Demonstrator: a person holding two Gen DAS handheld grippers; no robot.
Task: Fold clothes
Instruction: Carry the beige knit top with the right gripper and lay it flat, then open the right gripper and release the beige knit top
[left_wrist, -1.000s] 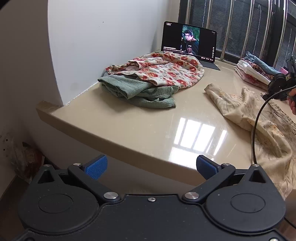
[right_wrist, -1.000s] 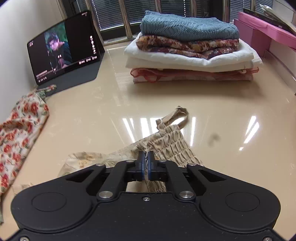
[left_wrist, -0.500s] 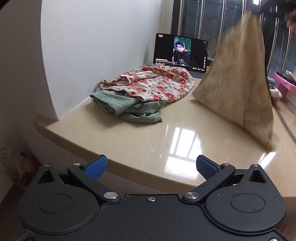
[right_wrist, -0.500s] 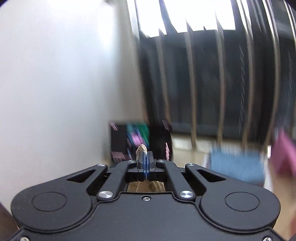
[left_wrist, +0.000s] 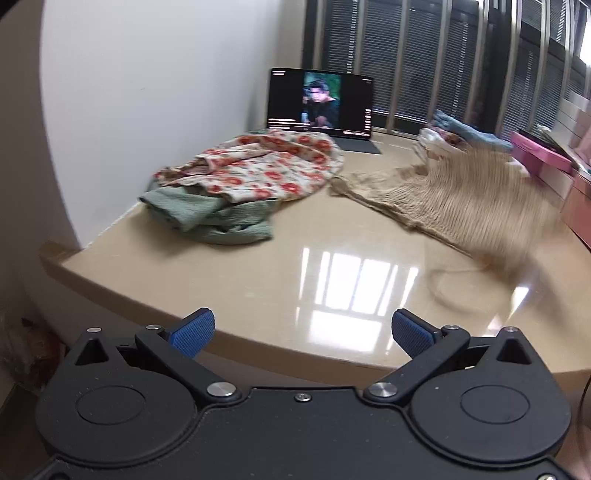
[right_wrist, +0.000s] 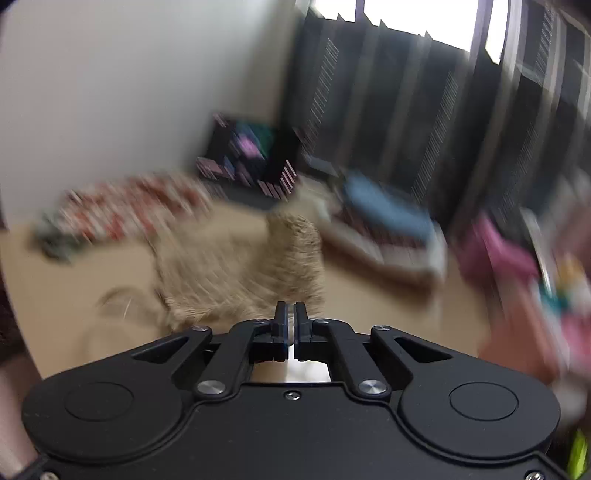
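Observation:
A beige smocked garment (left_wrist: 454, 195) lies blurred on the right of the tan countertop (left_wrist: 295, 266); it also shows in the right wrist view (right_wrist: 243, 277), just beyond my right gripper (right_wrist: 290, 314). The right jaws stand nearly together with a thin gap, and I cannot tell whether cloth is between them. My left gripper (left_wrist: 303, 332) is open and empty at the counter's front edge. A floral garment (left_wrist: 266, 162) lies over a green one (left_wrist: 207, 214) at the back left. A stack of folded clothes (left_wrist: 465, 136) sits at the back right.
A tablet (left_wrist: 320, 101) stands at the back against the window bars. Pink boxes (left_wrist: 539, 151) sit at the far right. A white wall bounds the left side. The right wrist view is heavily motion-blurred.
The right gripper swung the beige garment up in the air, then brought it back down; it now lies spread on the counter. The left gripper stayed open and shifted slightly.

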